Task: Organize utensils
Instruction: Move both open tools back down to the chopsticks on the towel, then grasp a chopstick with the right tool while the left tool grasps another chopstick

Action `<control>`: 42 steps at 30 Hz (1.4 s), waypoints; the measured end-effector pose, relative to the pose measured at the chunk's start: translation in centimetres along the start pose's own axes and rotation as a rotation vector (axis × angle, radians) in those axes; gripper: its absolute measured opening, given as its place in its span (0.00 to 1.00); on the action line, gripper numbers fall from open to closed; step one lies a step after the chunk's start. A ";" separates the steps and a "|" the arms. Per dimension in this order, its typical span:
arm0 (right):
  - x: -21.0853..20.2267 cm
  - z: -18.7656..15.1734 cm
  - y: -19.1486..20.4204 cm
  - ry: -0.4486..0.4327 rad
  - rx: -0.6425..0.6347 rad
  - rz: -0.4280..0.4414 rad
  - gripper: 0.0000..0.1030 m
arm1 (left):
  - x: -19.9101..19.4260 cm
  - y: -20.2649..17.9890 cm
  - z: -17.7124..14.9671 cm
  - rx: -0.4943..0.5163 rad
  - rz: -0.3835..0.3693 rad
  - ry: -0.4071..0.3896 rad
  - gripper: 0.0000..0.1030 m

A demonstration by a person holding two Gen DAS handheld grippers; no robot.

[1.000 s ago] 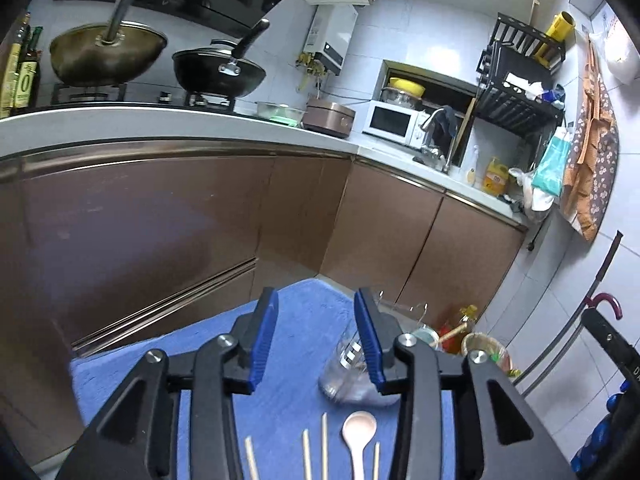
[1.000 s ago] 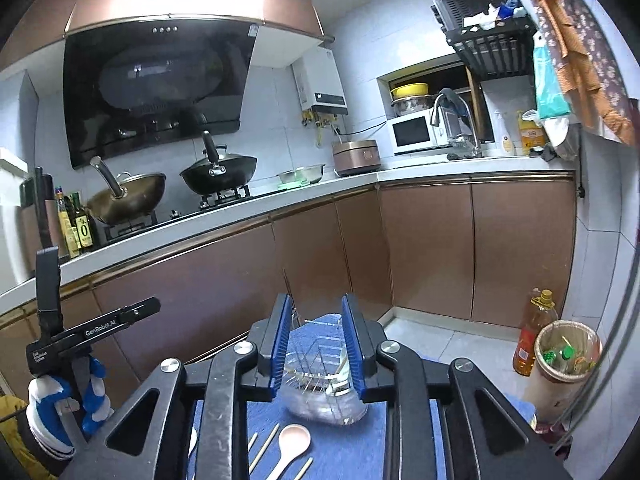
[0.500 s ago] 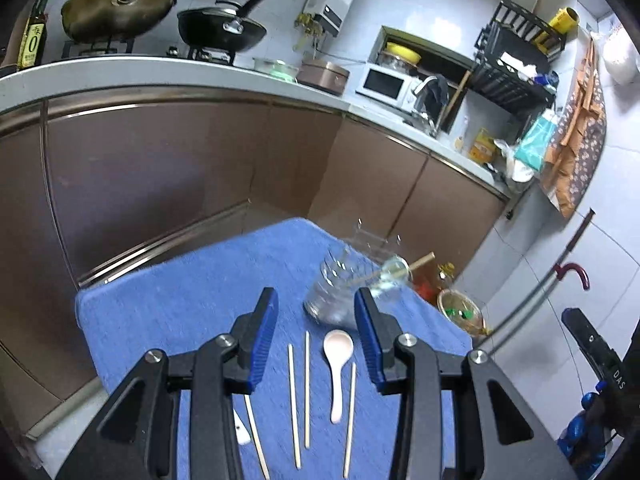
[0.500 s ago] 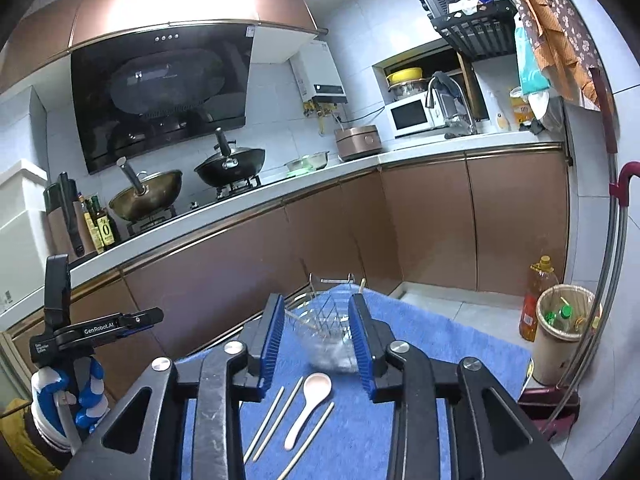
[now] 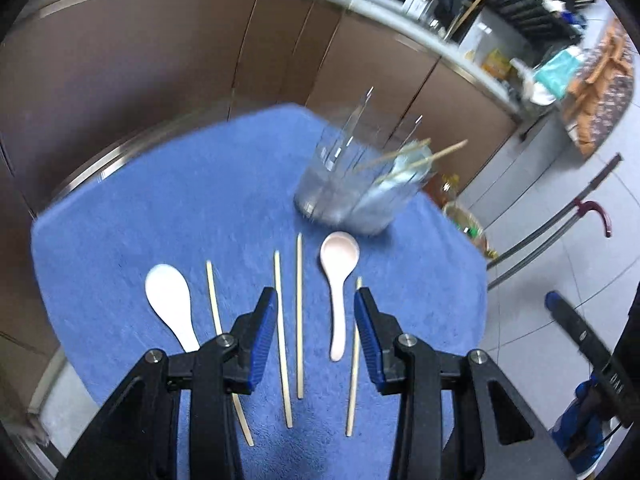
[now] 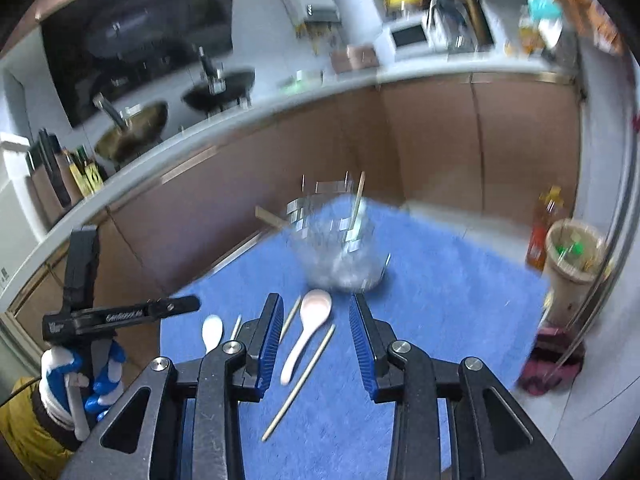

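Note:
On the blue cloth table (image 5: 120, 220) stands a clear utensil holder (image 5: 352, 188) with a few chopsticks leaning in it. In front of it lie a pink spoon (image 5: 338, 280), a white spoon (image 5: 170, 300) and several loose chopsticks (image 5: 299, 312). My left gripper (image 5: 316, 304) hovers open above the middle chopsticks, with nothing held. My right gripper (image 6: 316, 308) is open over the pink spoon (image 6: 308, 328) and a chopstick (image 6: 304, 376), short of the holder (image 6: 340, 248). The white spoon (image 6: 212, 332) lies to its left.
Brown kitchen cabinets and a counter run behind the table. A bin (image 6: 572, 252) and an oil bottle (image 6: 540, 232) stand on the floor to the right. A gloved hand (image 6: 80, 380) holds the left gripper at the table's left side.
Both grippers have tipped downward and sunk toward the table, so the spoons and chopsticks now fill the lower views. The right jaws stand slightly wider.

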State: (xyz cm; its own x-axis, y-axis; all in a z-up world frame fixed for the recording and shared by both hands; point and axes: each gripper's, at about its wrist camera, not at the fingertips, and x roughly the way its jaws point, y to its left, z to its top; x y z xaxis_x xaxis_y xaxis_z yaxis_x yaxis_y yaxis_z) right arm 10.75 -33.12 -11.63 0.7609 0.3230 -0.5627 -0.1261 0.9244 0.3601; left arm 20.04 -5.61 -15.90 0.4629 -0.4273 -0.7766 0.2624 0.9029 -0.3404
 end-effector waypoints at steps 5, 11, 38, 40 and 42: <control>6.4 -0.6 -0.7 0.180 0.027 0.015 0.31 | 4.4 0.8 0.5 -0.007 -0.005 0.097 0.37; 13.5 -0.6 -1.5 0.336 0.059 0.012 0.28 | 9.3 2.1 1.5 -0.040 -0.013 0.186 0.36; 23.2 -2.2 0.5 0.539 -0.039 -0.187 0.12 | 16.8 1.3 3.0 -0.062 0.137 0.329 0.05; 23.7 -2.2 1.2 0.525 -0.020 -0.192 0.10 | 16.5 1.4 2.8 -0.073 0.133 0.317 0.05; 23.5 -2.3 1.1 0.514 0.005 -0.186 0.08 | 16.0 1.6 2.5 -0.089 0.116 0.294 0.05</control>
State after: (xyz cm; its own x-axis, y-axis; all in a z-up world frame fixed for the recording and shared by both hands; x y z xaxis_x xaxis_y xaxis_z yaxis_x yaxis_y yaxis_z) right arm 27.02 -24.02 -26.12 0.3611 0.2130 -0.9079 -0.0150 0.9748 0.2227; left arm 30.03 -11.11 -27.53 0.2179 -0.3016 -0.9282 0.1417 0.9507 -0.2757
